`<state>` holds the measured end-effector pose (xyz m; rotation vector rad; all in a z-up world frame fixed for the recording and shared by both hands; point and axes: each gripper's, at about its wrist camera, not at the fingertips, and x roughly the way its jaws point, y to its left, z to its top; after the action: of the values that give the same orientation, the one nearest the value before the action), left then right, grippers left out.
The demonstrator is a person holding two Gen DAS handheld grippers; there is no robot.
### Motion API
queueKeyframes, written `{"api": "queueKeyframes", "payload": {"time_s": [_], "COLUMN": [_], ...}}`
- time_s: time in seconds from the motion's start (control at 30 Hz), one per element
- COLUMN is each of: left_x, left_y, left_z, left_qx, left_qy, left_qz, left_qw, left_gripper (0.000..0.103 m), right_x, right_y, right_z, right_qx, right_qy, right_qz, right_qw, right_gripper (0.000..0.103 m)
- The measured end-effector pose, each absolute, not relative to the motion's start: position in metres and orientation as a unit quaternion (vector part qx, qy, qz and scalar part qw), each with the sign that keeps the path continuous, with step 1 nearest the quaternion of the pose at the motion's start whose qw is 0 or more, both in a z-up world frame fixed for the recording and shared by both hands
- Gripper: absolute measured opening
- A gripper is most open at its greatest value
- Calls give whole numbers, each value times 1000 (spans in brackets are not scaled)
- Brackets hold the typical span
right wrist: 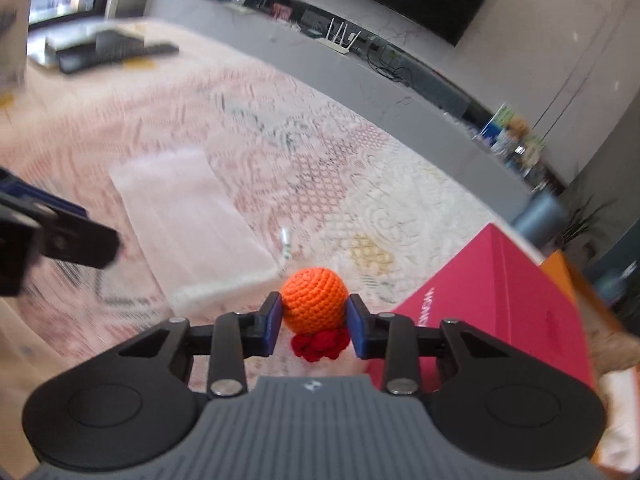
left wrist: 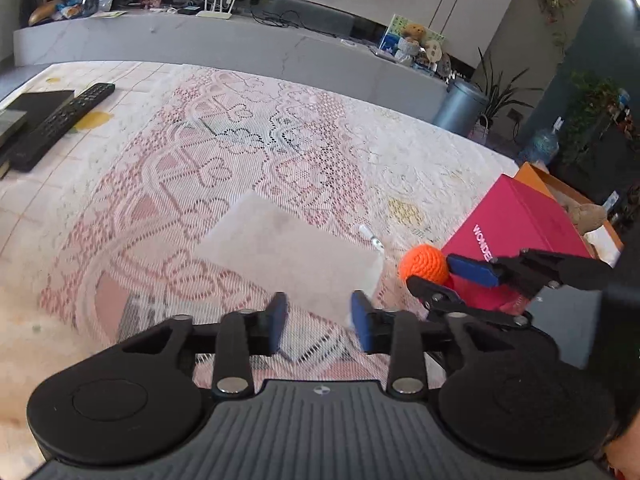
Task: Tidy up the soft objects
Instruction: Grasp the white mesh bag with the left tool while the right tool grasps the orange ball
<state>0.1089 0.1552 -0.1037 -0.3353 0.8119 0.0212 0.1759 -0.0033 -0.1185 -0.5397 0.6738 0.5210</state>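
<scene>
My right gripper is shut on an orange crocheted ball with a red crocheted frill under it, held above the lace tablecloth. The ball and the right gripper also show at the right of the left wrist view. My left gripper is open and empty above a white folded cloth, which also shows in the right wrist view. A magenta box stands just right of the ball, also in the left wrist view.
An orange box with a plush toy sits behind the magenta box. A black remote and a dark book lie at the far left. A small white clip lies beside the cloth. A grey bench runs behind the table.
</scene>
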Motion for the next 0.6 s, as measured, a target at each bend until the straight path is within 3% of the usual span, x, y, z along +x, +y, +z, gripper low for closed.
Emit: {"api": "queueKeyframes", "payload": {"time_s": [0.03, 0.23, 0.6], "left_x": [115, 145, 185], "left_y": [159, 195, 223], "left_z": [-103, -109, -148], "left_qx": [-161, -198, -218], "left_qy": [397, 385, 412], "left_qz": [10, 67, 62], "left_qw": [904, 899, 882], "left_gripper": [62, 77, 78], "right_x": [178, 196, 220], "right_y": [-4, -4, 9], "right_z": [-119, -120, -126], "right_qx": [-245, -157, -113], "right_qy": [330, 363, 381], "right_qz": [255, 268, 284], "right_qw": [875, 879, 872], "right_gripper": [34, 35, 35]}}
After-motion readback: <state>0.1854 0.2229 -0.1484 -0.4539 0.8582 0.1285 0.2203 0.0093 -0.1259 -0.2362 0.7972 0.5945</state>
